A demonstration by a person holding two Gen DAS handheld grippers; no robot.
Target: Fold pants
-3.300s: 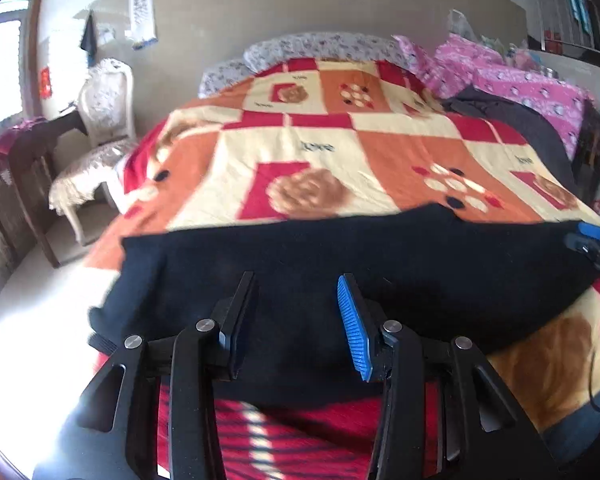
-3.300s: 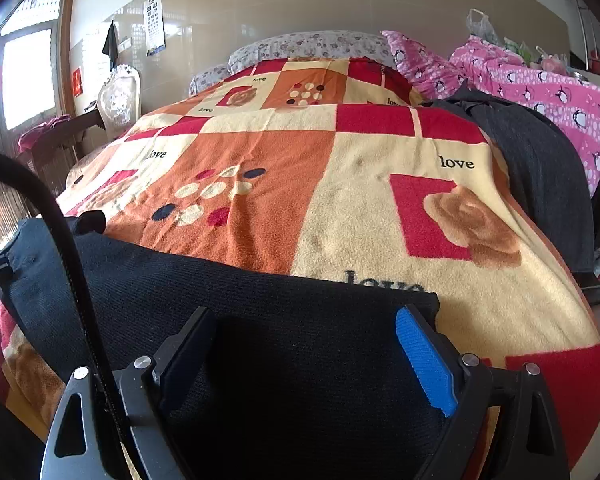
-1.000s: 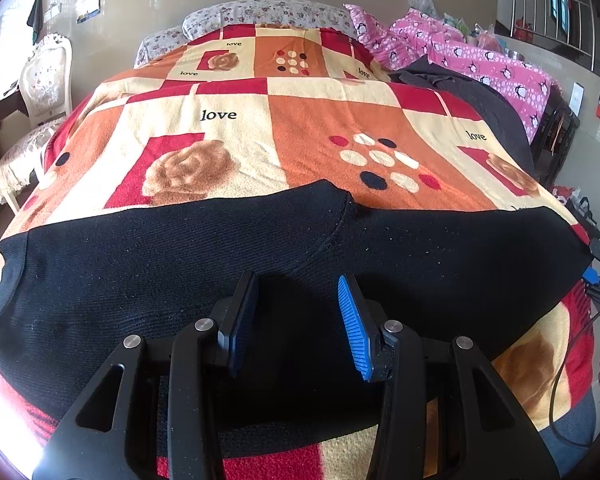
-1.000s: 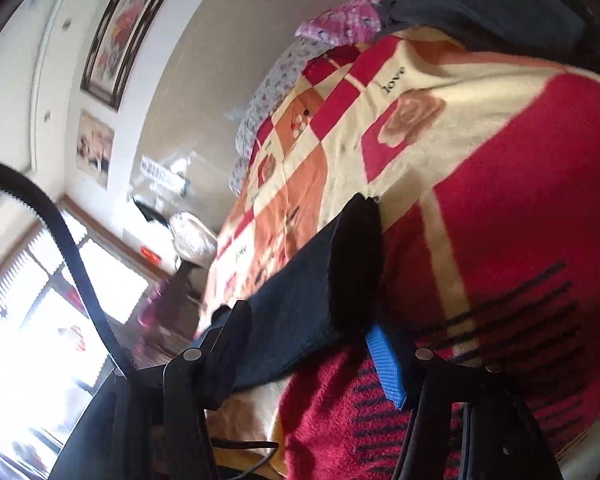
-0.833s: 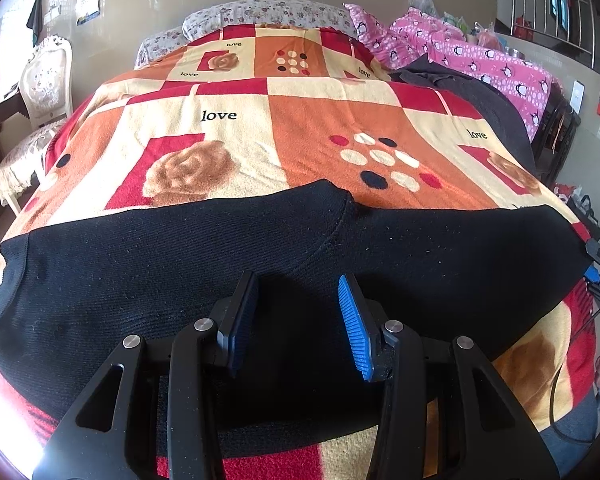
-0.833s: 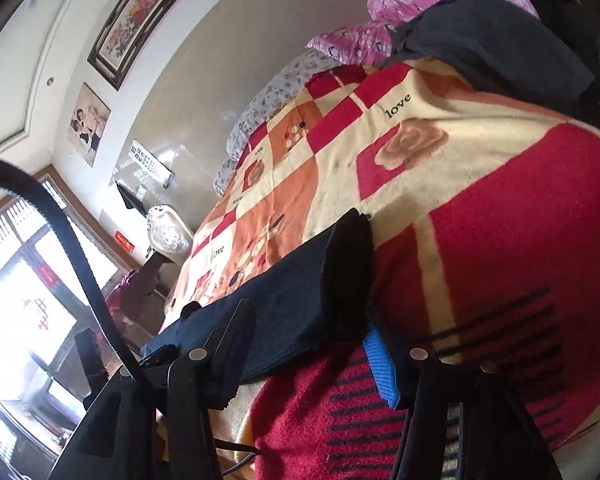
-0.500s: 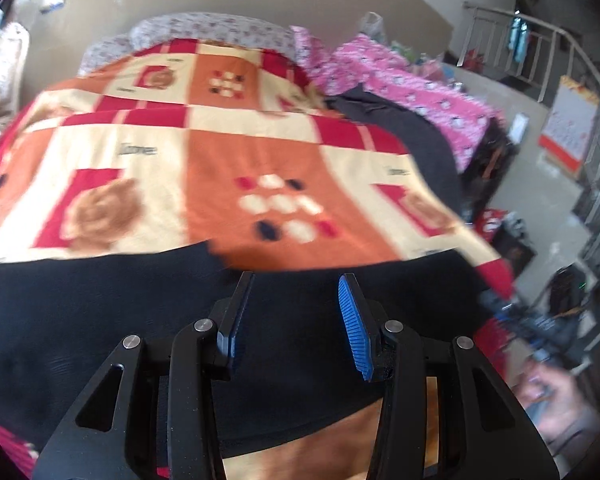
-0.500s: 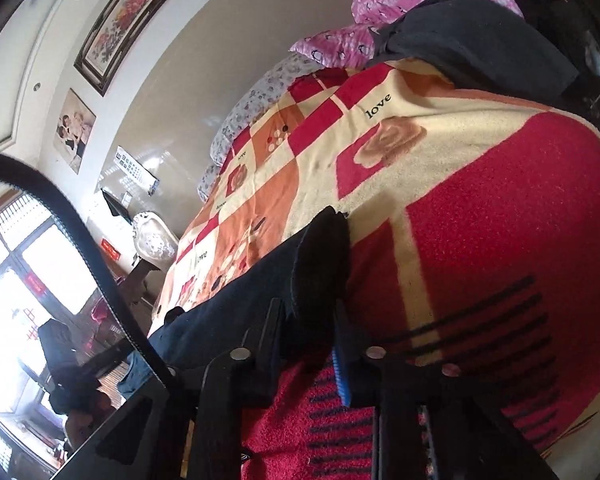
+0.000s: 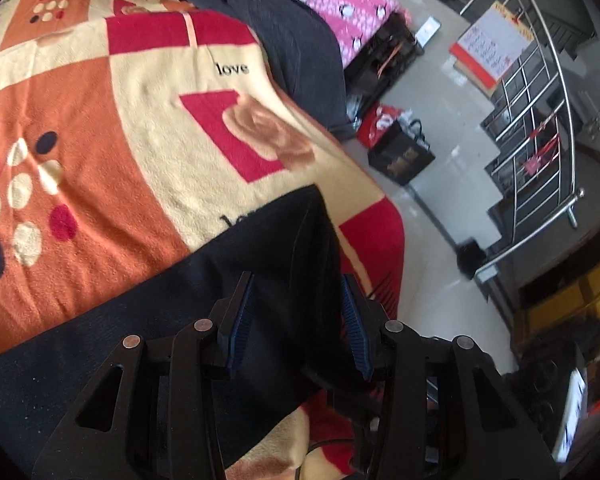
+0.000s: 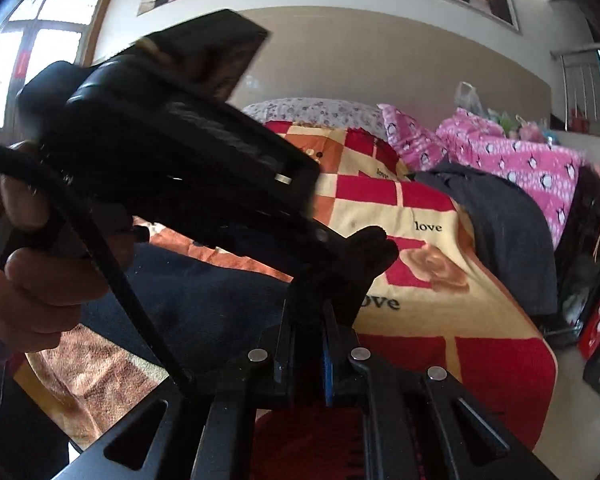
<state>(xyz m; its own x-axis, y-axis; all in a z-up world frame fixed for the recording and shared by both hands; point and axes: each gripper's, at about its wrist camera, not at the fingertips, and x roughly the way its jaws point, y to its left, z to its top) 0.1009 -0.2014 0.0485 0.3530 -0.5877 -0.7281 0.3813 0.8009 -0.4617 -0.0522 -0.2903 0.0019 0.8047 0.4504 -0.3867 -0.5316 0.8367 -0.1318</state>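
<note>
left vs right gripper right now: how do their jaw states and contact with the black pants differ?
Jaws: the left gripper stands apart, blue pads clear of the cloth; the right gripper has just been closing and is nearly shut.
Contact: the left straddles the end of the black pants without pinching; the right clamps a bunched edge of them.
Both point at the same end of the pants on the patterned blanket.

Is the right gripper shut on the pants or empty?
Shut on the pants: the right gripper has just been closing, and dark cloth sits pinched between its nearly touching pads.
</note>
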